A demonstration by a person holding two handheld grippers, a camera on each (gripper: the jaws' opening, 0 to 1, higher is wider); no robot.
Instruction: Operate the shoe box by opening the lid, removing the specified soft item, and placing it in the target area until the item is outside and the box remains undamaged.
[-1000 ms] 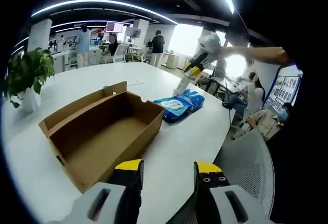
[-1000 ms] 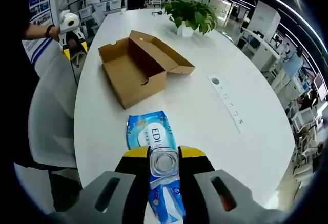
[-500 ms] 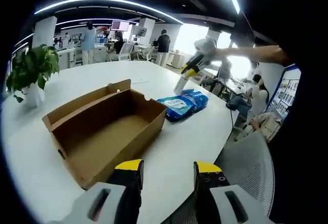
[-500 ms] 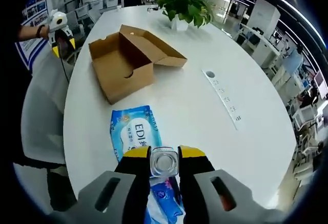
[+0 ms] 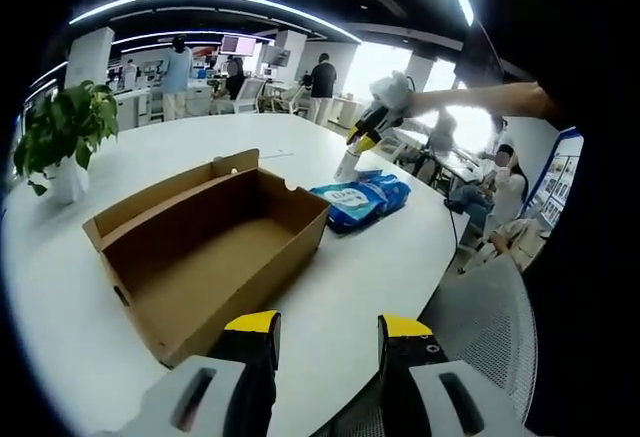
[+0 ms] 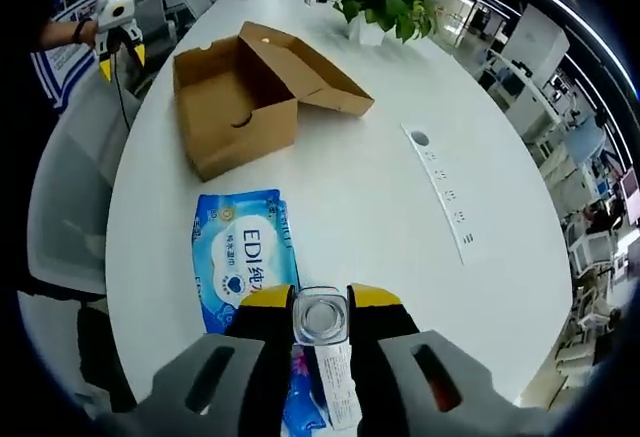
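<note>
Hidden: the far end of the blue soft pack [image 6: 243,257] is cut off behind the right fingers in the right gripper view; the label of the clear bottle [image 6: 322,318] is too blurred to be read.
Hard to make out: the small print on the pack; only "EDI" can be read.
Right gripper [image 6: 321,302]: clenched on the clear bottle, whose round top is seen between the yellow-tipped fingers [image 6: 266,301].
Left gripper [image 5: 328,329]: released, fingers [image 5: 252,323] parted with nothing between them, held over the table [image 5: 60,287] edge.
Shoe box [image 5: 205,247]: brown cardboard, lid folded back, inside seen bare, ahead of the left fingers.
Soft pack: blue and white, lying flat on the table outside the box, just ahead of the right fingers and under them; beyond the box from the left fingers.
Potted plant [image 6: 380,2]: on the table past the box, well beyond the right fingers.
Power strip [image 6: 445,192]: lying on the table, ahead and right of the right fingers.
</note>
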